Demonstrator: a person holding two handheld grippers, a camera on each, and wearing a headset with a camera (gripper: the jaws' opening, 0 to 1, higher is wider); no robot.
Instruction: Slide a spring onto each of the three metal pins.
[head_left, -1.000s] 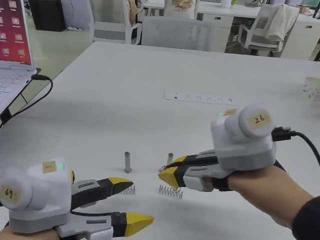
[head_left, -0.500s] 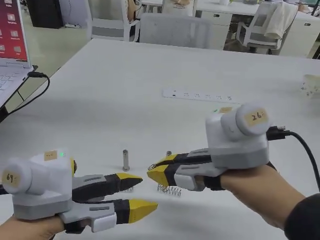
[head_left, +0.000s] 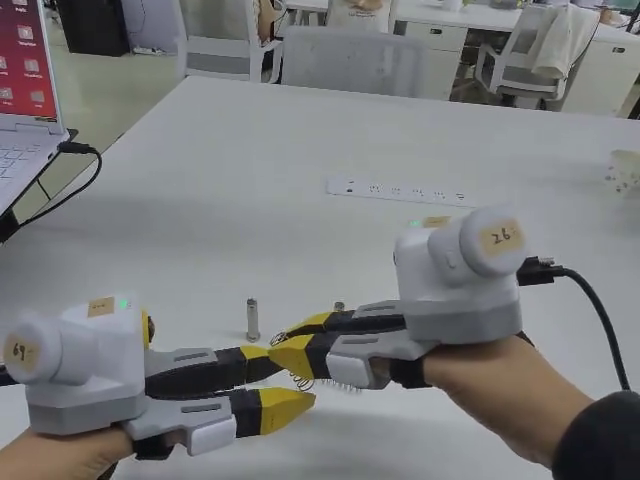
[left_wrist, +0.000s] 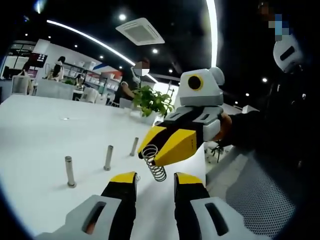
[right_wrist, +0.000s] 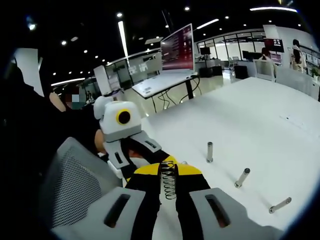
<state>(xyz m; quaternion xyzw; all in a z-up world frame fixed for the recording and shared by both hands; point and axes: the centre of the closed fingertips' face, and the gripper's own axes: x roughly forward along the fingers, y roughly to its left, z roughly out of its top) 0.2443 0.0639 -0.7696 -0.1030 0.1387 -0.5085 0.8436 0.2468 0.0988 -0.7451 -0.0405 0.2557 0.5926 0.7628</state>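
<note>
The right tongs (right_wrist: 169, 173) pinch one spring (right_wrist: 168, 186), the left tongs (left_wrist: 156, 177) gape a little and hold nothing, and all three metal pins (left_wrist: 108, 157) past their tips are bare.

**Head view:** taken from above the near edge of the table (head_left: 250, 170), directed forward and down. **Left gripper view:** set low and close, directed rightward. **Right gripper view:** likewise, directed leftward. The three pins (left_wrist: 108, 157) and the spring (left_wrist: 156, 169) are shared by both gripper views.
</note>
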